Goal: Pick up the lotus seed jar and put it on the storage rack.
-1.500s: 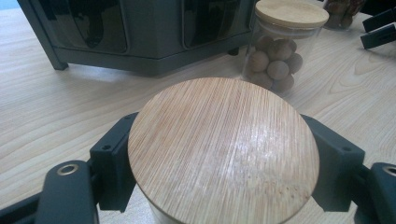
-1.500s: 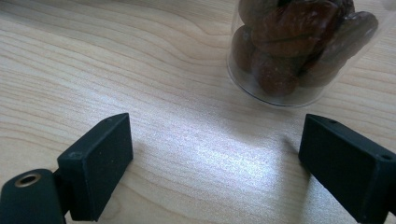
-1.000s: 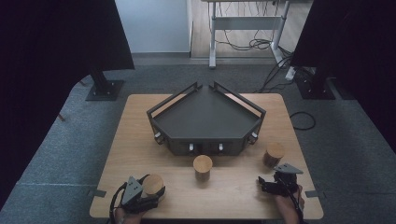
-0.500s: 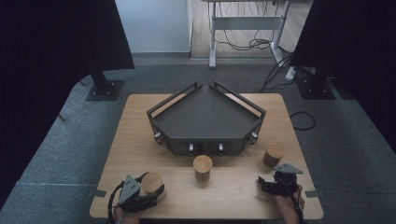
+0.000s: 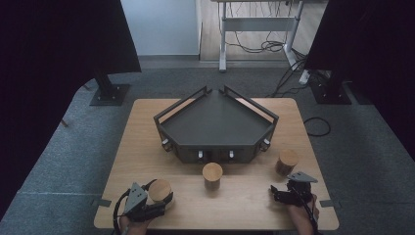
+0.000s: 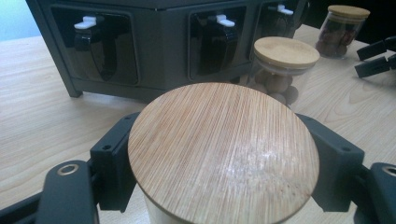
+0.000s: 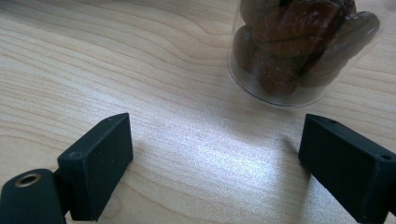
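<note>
A glass jar with a round bamboo lid (image 6: 224,149) stands near the table's front left, and my left gripper (image 5: 157,196) is shut on it, one black jaw on each side below the lid. A second lidded jar (image 5: 212,173) of pale round pieces stands at the front middle, also seen as the middle jar (image 6: 282,53). A third jar (image 5: 287,159) with dark brown pieces stands at the right. My right gripper (image 5: 274,194) rests low by the front right, open, with bare wood between its jaws (image 7: 215,158). The dark-filled jar (image 7: 299,46) stands just beyond them, untouched.
A dark five-sided tray unit (image 5: 215,152) with raised rails and small white latches on its front stands mid-table, behind the jars. The wooden table (image 5: 142,147) is ringed by grey carpet. Black stands and a cable-strewn desk frame lie beyond it.
</note>
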The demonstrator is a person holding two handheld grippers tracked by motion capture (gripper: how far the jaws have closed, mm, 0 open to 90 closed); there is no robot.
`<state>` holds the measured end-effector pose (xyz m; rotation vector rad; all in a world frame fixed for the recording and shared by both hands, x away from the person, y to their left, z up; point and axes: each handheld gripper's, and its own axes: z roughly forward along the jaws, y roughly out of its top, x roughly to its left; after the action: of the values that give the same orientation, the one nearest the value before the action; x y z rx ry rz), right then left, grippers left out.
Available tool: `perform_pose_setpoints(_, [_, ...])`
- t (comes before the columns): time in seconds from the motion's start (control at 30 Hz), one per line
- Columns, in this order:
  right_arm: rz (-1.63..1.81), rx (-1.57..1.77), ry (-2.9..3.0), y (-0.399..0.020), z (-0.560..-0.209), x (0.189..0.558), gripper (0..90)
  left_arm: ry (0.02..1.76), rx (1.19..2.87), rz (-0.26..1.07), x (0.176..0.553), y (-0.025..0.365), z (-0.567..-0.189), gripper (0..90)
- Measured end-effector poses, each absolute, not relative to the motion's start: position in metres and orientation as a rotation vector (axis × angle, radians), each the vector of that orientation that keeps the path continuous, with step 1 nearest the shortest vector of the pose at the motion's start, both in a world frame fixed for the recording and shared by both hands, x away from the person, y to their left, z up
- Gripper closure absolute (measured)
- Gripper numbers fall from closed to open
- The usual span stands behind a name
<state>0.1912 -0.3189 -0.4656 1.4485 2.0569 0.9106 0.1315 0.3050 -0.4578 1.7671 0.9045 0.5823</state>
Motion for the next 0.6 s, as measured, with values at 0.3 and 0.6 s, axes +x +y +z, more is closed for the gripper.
perform_pose_setpoints(0.3, [0.912,1.448,2.058,-0.3191,-0.4656,0.1908,9.6,0.917,1.739,0.566,0.1339,0.3092,-0.4553,23.7])
perform_pose_setpoints(0.6, [0.912,1.448,2.058,-0.3191,-0.4656,0.1908,9.6,0.907,1.732,0.565,0.136,0.3101,-0.4506,23.7])
